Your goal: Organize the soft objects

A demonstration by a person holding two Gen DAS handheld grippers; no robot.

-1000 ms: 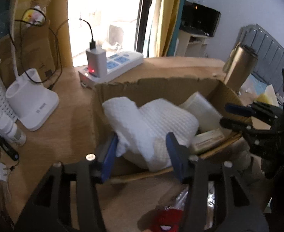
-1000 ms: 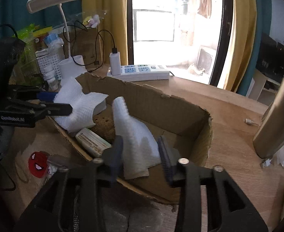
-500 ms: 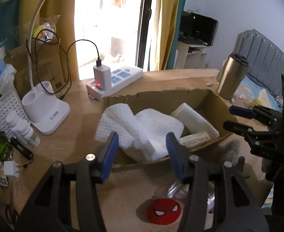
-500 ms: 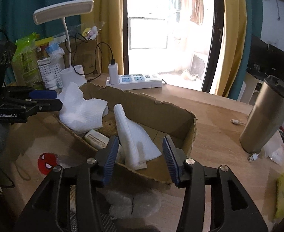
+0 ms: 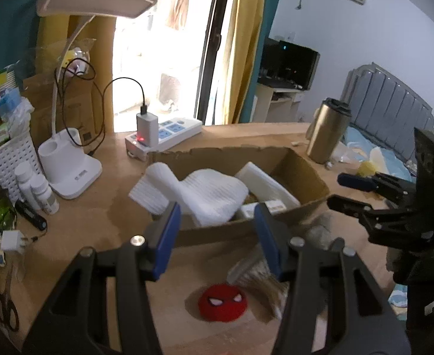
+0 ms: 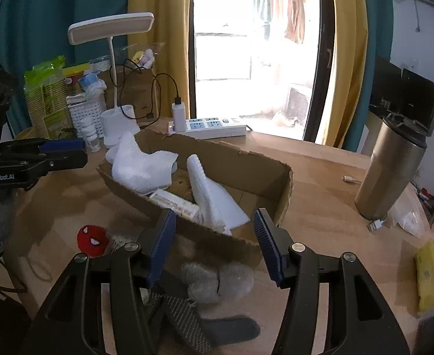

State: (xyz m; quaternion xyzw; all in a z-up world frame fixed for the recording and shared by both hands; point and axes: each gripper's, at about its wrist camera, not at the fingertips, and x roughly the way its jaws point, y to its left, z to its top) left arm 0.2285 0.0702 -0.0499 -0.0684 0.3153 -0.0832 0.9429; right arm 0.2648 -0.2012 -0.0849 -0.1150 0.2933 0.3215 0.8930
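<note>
The white foam sheets (image 5: 208, 192) sit in the torn cardboard box (image 5: 302, 207) in the middle of the wooden desk (image 5: 98, 216), one draped over the left corner, another (image 6: 214, 198) leaning up at the near wall. The left gripper (image 5: 217, 233) hangs in front of the box, fingers apart and holding nothing. The right gripper (image 6: 214, 242) has just been opening its jaws, nothing between them. A red Spider-Man plush ball (image 5: 222, 298) lies on the desk in front, beside what looks like bubble wrap (image 6: 217, 278), kinda blurry.
</note>
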